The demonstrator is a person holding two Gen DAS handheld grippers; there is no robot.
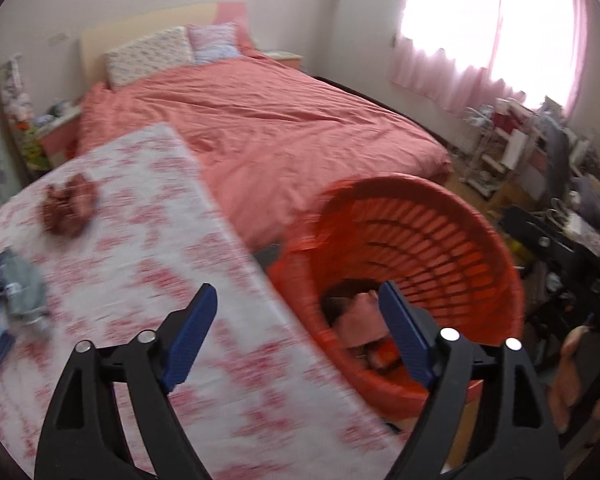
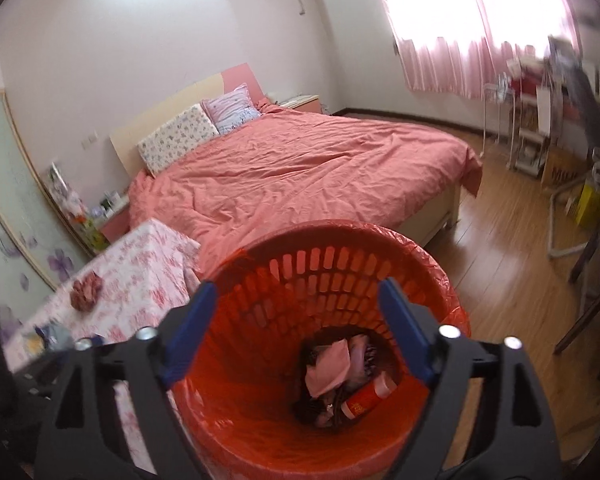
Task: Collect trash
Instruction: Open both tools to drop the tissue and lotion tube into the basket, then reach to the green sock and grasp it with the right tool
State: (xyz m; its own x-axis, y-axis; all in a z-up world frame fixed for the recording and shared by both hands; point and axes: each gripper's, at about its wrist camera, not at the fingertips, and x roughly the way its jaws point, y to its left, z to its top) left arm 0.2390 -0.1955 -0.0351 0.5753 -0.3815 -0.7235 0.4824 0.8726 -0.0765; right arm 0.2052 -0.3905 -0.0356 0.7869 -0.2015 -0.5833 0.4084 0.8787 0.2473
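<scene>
Trash: brown crumpled wad (image 1: 70,210) on floral-cloth table (image 1: 148,248), far side; grey scrap with blue packets (image 1: 16,292) at the table's near-left edge. More already in red bin (image 1: 480,240) just beside the table, foot of bed (image 1: 260,128) behind: pink paper (image 2: 327,366), red tube (image 2: 366,400), dark bits at the bottom. Left gripper (image 1: 296,336) spread wide, nothing between the fingers, straddling table edge and bin rim. Right gripper (image 2: 296,328) also spread wide and empty, directly above the bin mouth, looking down in. Left view smeared with motion blur, so fine detail on the table unclear. Likely step: fetch next piece from the table with the left. To do well: swing left over the cloth, centre the wad between both fingers, come down from above, close low enough to catch the bulk without pinching the cloth. Wad looks soft and light, probably compressible, so a firm close. Grey scrap flatter, harder; better from one raised edge. Keep right clear of the bin mouth for the drop. Risk: dragging the cloth, shedding crumbs over the floor.
</scene>
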